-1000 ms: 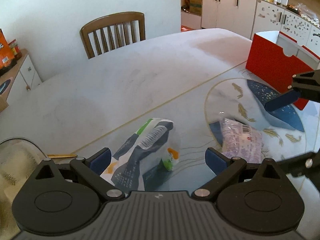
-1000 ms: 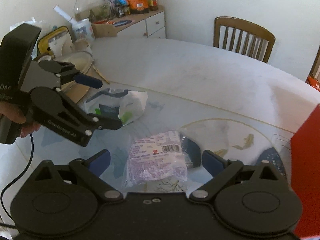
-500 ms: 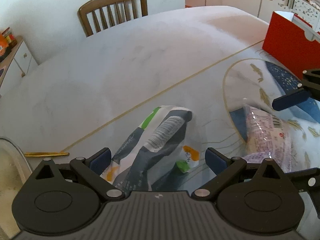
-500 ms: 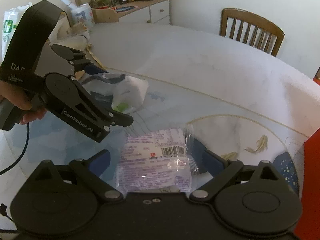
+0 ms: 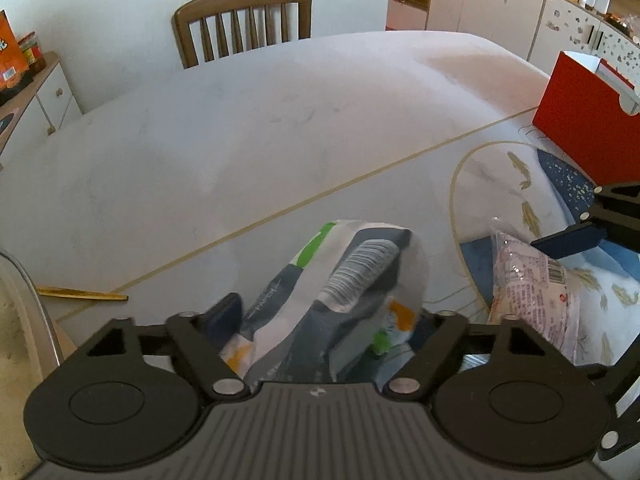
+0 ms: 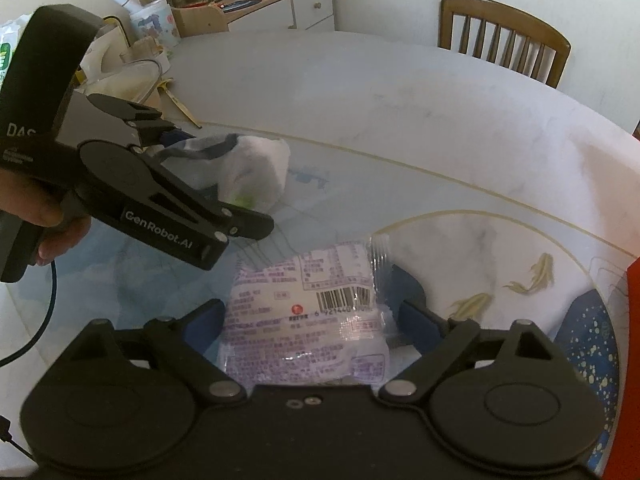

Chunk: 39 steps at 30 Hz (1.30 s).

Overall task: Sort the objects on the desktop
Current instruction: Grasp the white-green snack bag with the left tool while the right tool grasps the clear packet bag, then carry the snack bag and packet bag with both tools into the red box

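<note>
Tissue pack (image 5: 340,288) — white, grey and green — lies on the glass-topped table (image 5: 248,152) between the closing jaws of the left gripper (image 5: 326,316). Just beside it, a clear purple-printed snack bag (image 6: 308,320) lies between the right gripper (image 6: 308,316) — its jaws narrowing too, pads not yet pressing.

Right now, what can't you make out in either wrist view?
- Left gripper, jaws closing around the tissue pack: left wrist view, pack hides its right pad, so contact is unclear.
- Purple snack bag: right wrist view, print too small; near end behind the closing right gripper.
- Red box: contents hidden by its wall.
</note>
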Available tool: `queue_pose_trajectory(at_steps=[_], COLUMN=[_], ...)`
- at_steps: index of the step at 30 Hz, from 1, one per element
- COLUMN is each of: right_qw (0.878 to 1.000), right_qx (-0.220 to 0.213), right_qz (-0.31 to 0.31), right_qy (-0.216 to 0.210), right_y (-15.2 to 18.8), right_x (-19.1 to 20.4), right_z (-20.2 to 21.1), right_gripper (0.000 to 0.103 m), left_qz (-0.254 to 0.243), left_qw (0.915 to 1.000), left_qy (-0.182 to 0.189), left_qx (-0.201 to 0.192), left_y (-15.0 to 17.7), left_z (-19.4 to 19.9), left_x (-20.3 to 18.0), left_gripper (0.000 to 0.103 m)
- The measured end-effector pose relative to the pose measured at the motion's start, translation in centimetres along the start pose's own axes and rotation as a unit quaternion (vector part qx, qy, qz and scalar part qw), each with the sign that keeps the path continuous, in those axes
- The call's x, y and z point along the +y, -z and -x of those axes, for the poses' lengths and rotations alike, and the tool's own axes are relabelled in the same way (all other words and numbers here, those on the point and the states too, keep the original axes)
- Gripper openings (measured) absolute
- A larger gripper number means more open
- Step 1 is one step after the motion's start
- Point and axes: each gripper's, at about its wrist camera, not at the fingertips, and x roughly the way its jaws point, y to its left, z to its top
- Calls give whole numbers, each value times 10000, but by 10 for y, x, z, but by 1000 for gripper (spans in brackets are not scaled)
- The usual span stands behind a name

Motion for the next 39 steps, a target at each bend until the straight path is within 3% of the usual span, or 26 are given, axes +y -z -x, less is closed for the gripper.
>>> queue_pose_trajectory(at_steps=[5,11,18,39], right_qw=[10000,10000,9997,9981], right_qx=[27,55,23,-267], right_qz=[-40,-79,-232,-517], right_qy=[-26,-18,69,179], right_y=[1,4,13,29], right_x=[-1,-2,-8,-31], right_z=[1,6,17,85], right_gripper=[86,76,69,63], left_qz=[-16,-8,63,717], left_qw=[10000,10000,9999,9965], left_qy=[6,35,116,439], left_qx=[9,40,96,32], left_y=[0,3,10,31], left_z=[3,9,18,73], left_x=[-3,-11,-31,-76], left_gripper=[65,58,56,55])
